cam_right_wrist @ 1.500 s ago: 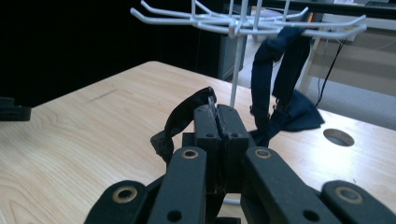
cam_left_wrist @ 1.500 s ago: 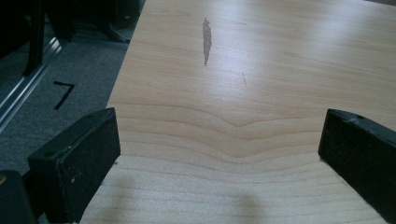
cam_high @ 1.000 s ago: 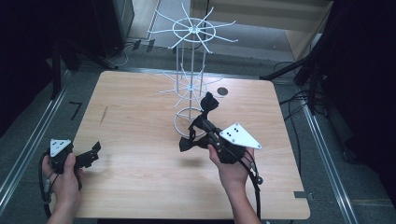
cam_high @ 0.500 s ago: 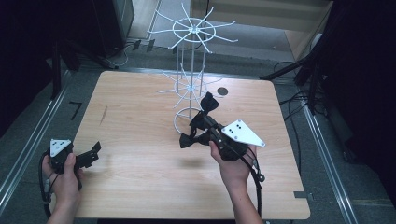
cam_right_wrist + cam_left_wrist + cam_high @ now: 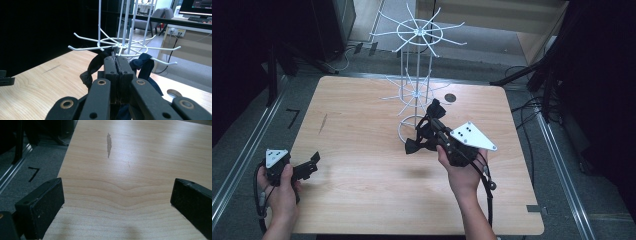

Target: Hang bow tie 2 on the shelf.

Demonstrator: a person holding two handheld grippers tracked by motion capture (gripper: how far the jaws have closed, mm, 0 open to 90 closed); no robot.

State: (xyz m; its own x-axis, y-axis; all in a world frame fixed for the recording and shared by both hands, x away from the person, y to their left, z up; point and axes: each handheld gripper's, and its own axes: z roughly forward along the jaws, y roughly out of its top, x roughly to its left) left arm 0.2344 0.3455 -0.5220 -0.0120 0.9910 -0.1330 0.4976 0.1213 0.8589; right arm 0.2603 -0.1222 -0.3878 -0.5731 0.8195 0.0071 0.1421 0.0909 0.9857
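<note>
Beside white rack (image 5: 416, 95) | right gripper (image 5: 116, 59) jaws clamp dark cloth (image 5: 93, 67)

An office: monitor (image 5: 197, 6), swivel chair (image 5: 147, 23) behind table (image 5: 37, 82)

A pale wooden table (image 5: 362, 200) is taking up the middle of the high view, standing on grey carpet (image 5: 592, 200). A small dark round thing (image 5: 450, 98), maybe a disc or a hole, is sitting near the table's far edge. A grey streak (image 5: 109, 142) is running along the grain towards the left side. A black angled tape mark (image 5: 293, 117) is lying on the carpet just left of the table, near a metal rail (image 5: 242, 165). Black cables (image 5: 527, 107) are trailing over the floor on the right. Farther off, a grey chair (image 5: 147, 23) is standing near a desk bearing a monitor (image 5: 197, 6).
</note>
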